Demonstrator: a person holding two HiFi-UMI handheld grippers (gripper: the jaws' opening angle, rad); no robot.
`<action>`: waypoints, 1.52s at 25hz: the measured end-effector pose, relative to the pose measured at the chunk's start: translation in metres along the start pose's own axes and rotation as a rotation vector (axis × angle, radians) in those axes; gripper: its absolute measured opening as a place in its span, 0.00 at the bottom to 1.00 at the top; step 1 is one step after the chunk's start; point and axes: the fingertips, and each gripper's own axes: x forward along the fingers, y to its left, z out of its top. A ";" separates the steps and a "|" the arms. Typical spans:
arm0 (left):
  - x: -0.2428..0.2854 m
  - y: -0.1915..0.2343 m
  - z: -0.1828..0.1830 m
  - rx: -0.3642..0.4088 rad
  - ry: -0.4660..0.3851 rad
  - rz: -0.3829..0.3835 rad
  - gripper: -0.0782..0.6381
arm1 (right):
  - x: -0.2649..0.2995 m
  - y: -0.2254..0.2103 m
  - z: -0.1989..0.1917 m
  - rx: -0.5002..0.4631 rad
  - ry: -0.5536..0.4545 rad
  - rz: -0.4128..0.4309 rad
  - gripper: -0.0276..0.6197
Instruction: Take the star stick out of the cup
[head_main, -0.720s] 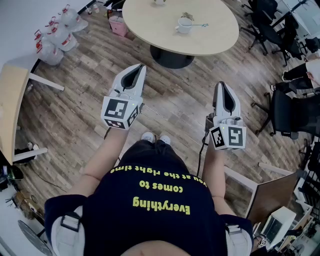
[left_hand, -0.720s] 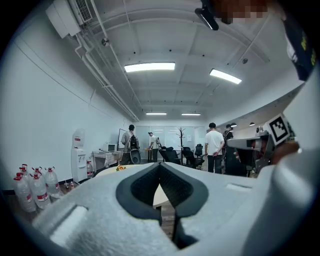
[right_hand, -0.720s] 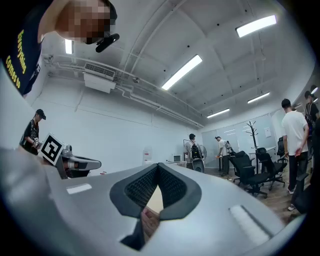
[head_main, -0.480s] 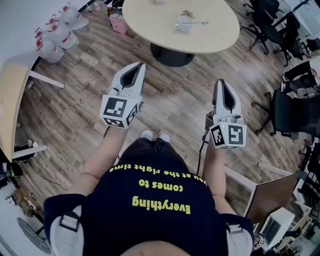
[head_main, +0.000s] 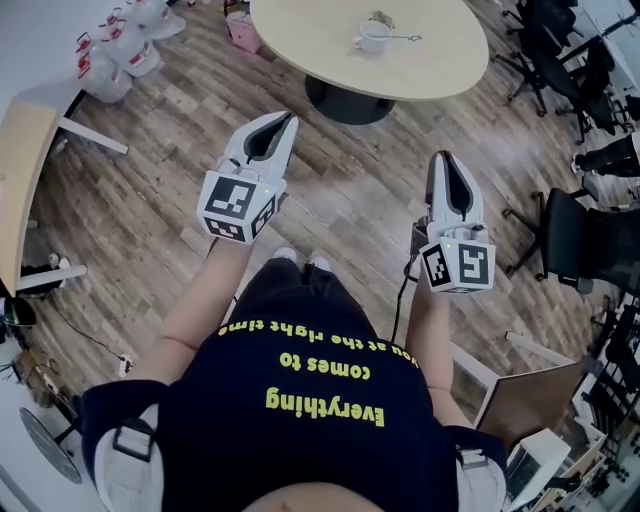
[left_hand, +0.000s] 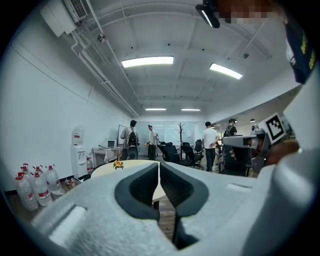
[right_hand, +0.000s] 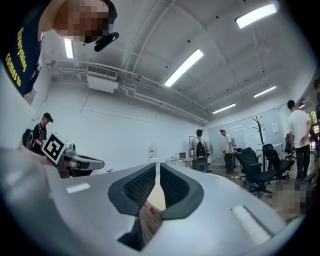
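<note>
A white cup stands on the far part of the round beige table. The star stick pokes out of it to the right. Both grippers hang over the wooden floor, well short of the table. My left gripper points toward the table's base, jaws shut and empty; its own view shows the pads together. My right gripper is lower right, also shut with nothing in it. The cup does not show in either gripper view.
The table's black base stands ahead on the floor. Water bottles and a pink bin sit at the far left, a wooden desk along the left edge, office chairs at the right. Several people stand at the room's far end.
The table and cup have slid toward the top of the head view. The left gripper sits a little higher in the view. Both grippers stay shut and empty.
</note>
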 end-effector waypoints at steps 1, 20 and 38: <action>0.001 -0.002 -0.001 -0.001 0.006 0.002 0.13 | 0.001 -0.001 -0.003 0.000 0.006 0.008 0.13; 0.096 0.087 0.007 -0.015 -0.008 -0.007 0.50 | 0.133 -0.018 -0.018 0.026 0.024 0.018 0.47; 0.198 0.192 -0.002 -0.049 0.032 -0.089 0.50 | 0.262 -0.042 -0.037 0.054 0.078 -0.079 0.47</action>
